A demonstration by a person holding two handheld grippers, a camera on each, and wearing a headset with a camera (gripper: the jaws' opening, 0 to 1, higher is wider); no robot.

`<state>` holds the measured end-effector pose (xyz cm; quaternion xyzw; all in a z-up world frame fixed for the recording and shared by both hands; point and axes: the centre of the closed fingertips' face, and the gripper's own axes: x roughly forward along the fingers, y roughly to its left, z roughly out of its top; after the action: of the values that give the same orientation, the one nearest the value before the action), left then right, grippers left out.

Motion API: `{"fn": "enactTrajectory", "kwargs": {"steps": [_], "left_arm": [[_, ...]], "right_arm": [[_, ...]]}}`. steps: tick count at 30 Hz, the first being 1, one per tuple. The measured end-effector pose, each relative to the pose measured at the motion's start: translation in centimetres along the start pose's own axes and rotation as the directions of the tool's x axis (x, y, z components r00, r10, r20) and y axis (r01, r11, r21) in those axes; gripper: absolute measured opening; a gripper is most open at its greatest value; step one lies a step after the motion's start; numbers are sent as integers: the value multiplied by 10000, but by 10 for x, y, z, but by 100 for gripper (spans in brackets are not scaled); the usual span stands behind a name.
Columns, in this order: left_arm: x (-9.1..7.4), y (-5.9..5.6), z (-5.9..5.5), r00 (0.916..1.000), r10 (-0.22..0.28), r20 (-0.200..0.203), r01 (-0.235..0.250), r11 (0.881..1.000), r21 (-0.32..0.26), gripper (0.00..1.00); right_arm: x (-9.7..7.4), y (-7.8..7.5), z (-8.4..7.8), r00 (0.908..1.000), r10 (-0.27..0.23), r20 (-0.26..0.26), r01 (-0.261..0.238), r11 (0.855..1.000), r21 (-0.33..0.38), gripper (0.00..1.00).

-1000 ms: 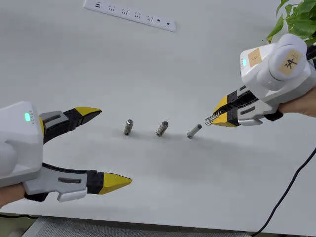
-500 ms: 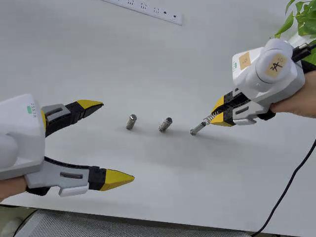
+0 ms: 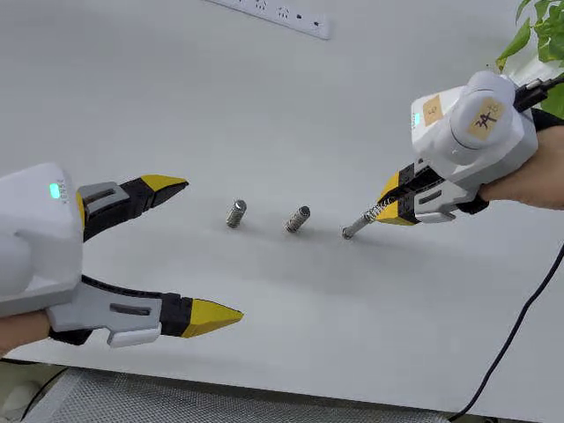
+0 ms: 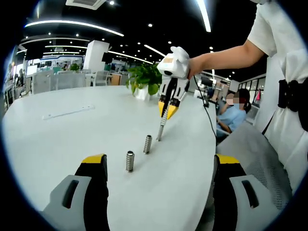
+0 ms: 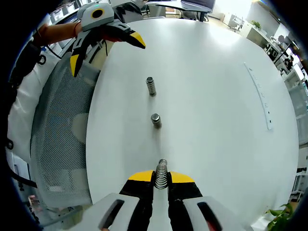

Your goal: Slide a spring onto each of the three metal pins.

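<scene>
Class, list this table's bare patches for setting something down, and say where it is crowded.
Bare: between power strip and pins; between pins and near edge, left of cable. Crowded: at the right gripper and spring.

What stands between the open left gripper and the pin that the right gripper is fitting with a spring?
Two pins already carrying springs: the first pin and the second pin, standing apart on the table. The head view shows this.

Three pins (image 3: 298,218) in a row on table (image 3: 176,106); power strip (image 3: 282,13) behind, plant (image 3: 539,35) right
</scene>
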<state>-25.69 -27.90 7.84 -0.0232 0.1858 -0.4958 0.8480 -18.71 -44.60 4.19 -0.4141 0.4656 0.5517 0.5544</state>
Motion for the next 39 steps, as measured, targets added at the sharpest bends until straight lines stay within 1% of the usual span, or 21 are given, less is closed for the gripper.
{"fn": "enactTrajectory", "kwargs": {"steps": [4,16,20,26,34,39], "left_arm": [[1,-1,1,10000,-33,35,33,10000,-37,90],[2,-6,3,9999,-125,103,126,9999,-102,90],[2,-5,2,9999,-114,90,115,9998,-134,90],[1,-5,1,9999,-113,107,115,9998,-191,89],[1,-5,0,9998,-117,135,120,9996,-252,89],[1,-6,-1,9998,-132,144,137,9995,-302,89]], "right_arm": [[1,2,1,10000,18,-27,-18,10000,-37,7],[7,-2,-2,9998,72,-194,-75,9999,-148,7],[10,0,-1,9996,142,-230,-147,9997,-205,7],[15,-2,-3,9994,174,-313,-182,9995,-254,7],[21,2,-2,9988,252,-412,-264,9992,-289,7],[29,-1,-6,9986,305,-432,-316,9992,-257,7]]}}
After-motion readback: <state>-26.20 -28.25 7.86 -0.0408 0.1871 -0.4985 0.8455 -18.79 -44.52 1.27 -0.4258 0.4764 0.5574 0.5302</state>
